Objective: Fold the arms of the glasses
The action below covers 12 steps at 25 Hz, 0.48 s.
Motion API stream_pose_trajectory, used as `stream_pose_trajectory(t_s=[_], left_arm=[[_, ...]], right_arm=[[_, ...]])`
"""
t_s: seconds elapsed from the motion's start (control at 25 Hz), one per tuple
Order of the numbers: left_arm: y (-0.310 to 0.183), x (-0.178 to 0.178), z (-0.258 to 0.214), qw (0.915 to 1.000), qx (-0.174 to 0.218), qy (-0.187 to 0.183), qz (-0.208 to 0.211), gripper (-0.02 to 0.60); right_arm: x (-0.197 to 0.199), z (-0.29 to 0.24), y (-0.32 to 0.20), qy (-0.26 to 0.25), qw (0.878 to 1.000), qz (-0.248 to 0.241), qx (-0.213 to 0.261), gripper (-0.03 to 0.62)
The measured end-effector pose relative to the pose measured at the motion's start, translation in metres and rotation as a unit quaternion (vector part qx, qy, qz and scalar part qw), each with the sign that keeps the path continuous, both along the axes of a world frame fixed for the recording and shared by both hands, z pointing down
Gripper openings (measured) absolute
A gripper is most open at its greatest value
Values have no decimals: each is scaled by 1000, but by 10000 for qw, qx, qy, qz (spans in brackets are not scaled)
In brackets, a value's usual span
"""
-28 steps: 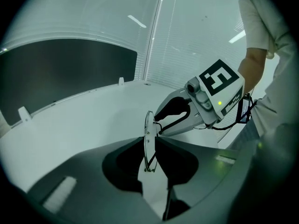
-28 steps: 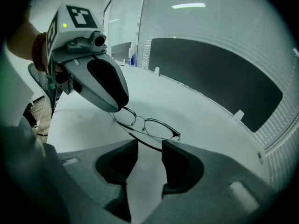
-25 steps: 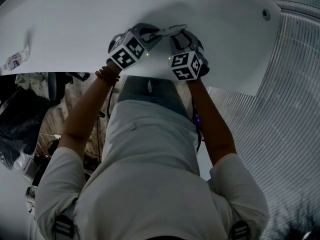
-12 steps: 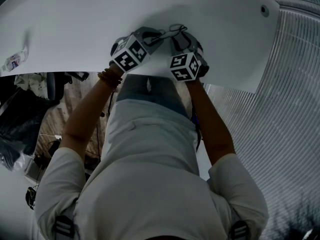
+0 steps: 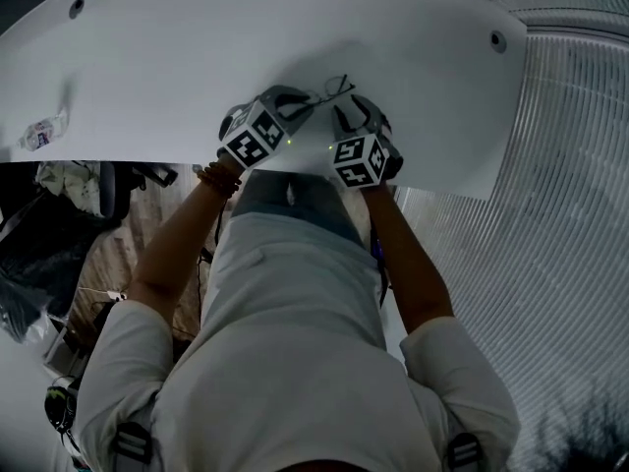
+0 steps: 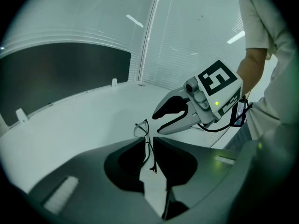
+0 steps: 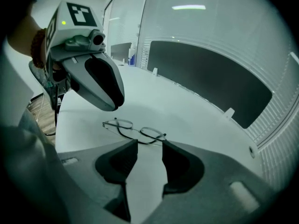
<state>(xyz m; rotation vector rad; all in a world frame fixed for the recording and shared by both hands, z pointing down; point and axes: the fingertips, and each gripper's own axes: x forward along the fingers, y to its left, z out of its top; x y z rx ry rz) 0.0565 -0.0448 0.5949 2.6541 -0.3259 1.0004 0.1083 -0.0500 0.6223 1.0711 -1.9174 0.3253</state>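
Both jaw pairs parted, empty | glasses (image 7: 135,130) flat on table (image 7: 196,108), long axis crosswise just ahead of right gripper (image 7: 149,148) | end-on to left gripper (image 6: 149,146), in line with its gap

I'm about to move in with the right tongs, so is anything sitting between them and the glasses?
Nothing visible does. The glasses lie on the white table just past the open right tongs, with only tabletop between. The left tongs hang above one end of the frame, off to the side of that path.
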Motion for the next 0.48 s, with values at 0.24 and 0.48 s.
stream_pose_trajectory(t_s=[0.24,0.48], left_arm=[[-10,-1,-58,9988,184,279,-354,48],[-22,-8,-133,9930,617,773,-641,40]], right_arm=[[-2,-58,-2,-600,9981,-150,-18,161],[-23,-159,-16,-1413,9880,-316,532,141]])
